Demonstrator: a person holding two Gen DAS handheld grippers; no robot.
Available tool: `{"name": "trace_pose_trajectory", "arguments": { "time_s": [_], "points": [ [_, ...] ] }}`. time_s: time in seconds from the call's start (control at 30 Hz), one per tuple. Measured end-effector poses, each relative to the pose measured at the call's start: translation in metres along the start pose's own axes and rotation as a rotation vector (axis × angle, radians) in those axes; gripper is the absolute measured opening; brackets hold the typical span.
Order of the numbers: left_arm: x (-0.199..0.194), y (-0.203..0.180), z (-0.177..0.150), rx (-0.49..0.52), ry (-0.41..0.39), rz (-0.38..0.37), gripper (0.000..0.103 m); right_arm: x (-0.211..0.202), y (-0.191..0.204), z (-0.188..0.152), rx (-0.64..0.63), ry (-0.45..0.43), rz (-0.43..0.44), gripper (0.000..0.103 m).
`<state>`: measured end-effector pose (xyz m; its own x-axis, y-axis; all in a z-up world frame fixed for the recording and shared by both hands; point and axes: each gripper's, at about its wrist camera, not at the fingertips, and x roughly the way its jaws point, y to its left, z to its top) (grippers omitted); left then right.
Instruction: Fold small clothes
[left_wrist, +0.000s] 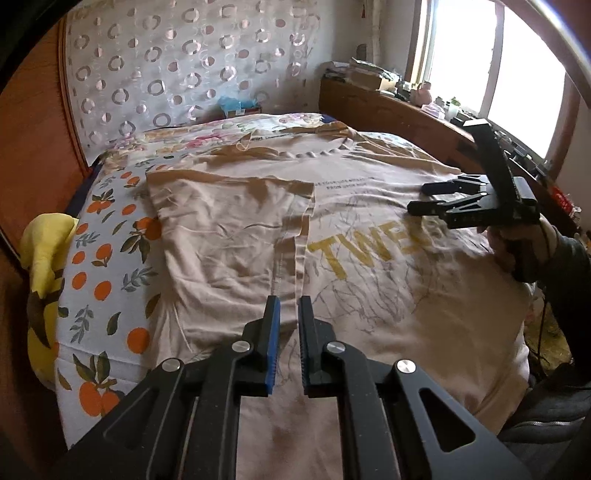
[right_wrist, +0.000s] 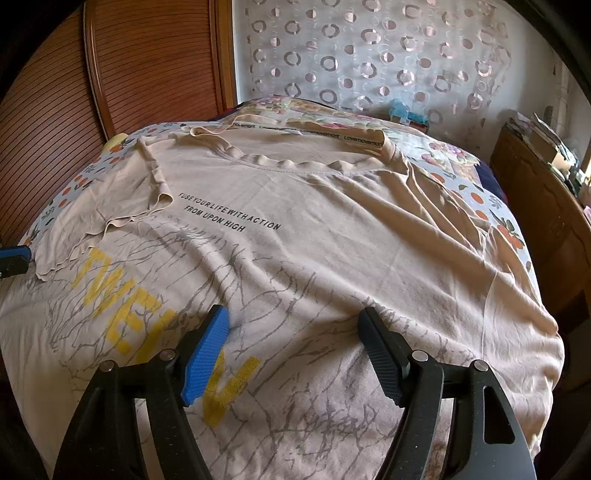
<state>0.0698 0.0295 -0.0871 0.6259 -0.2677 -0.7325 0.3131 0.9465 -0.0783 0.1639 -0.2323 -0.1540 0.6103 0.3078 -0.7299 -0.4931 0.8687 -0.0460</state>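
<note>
Beige T-shirt (right_wrist: 295, 229) spread front-up across the bed (left_wrist: 99, 266), neckline toward the headboard end, hem toward the near edge. Left side and sleeve already folded inward over the chest, fold edge (left_wrist: 295, 236) running lengthwise down the middle and covering the start of the yellow lettering (left_wrist: 369, 254); only "TWE" legible in the left wrist view, the rest blocked by the other tool. Small black print below the collar readable from the right wrist view. Lower hem cut off by both frames, hidden under the tool bodies.

Left gripper (left_wrist: 288, 306) low over the fold edge near the bed's near edge, jaws almost closed with a narrow gap; cloth pinched or merely beneath — cannot tell. Right gripper (right_wrist: 293, 321) hovering above the printed chest, jaws spread wide, holding nothing. Right hand (left_wrist: 517, 247) partly visible, sleeve cut off at the frame edge.

Yellow cloth (left_wrist: 44, 266) bunched at the bed's left edge, shape unclear. Cluttered windowsill (left_wrist: 424, 96) washed out by glare.
</note>
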Motion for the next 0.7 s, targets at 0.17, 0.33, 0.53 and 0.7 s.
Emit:
{"name": "trace_pose_trajectory", "arguments": {
  "time_s": [0.17, 0.33, 0.53, 0.7],
  "points": [
    [0.005, 0.013, 0.004, -0.034, -0.006, 0.021, 0.041, 0.0, 0.0, 0.0, -0.001, 0.0, 0.001, 0.075],
    [0.023, 0.028, 0.008, -0.066, 0.025, 0.053, 0.045, 0.0, -0.001, 0.0, 0.0, -0.001, 0.002, 0.075],
    [0.038, 0.035, 0.014, -0.092, 0.041, 0.054, 0.072, 0.0, -0.001, 0.0, -0.001, -0.001, 0.002, 0.075],
    [0.046, 0.034, 0.019, -0.089, 0.047, 0.061, 0.076, -0.001, -0.001, 0.0, -0.001, -0.002, 0.003, 0.075]
  ]
}}
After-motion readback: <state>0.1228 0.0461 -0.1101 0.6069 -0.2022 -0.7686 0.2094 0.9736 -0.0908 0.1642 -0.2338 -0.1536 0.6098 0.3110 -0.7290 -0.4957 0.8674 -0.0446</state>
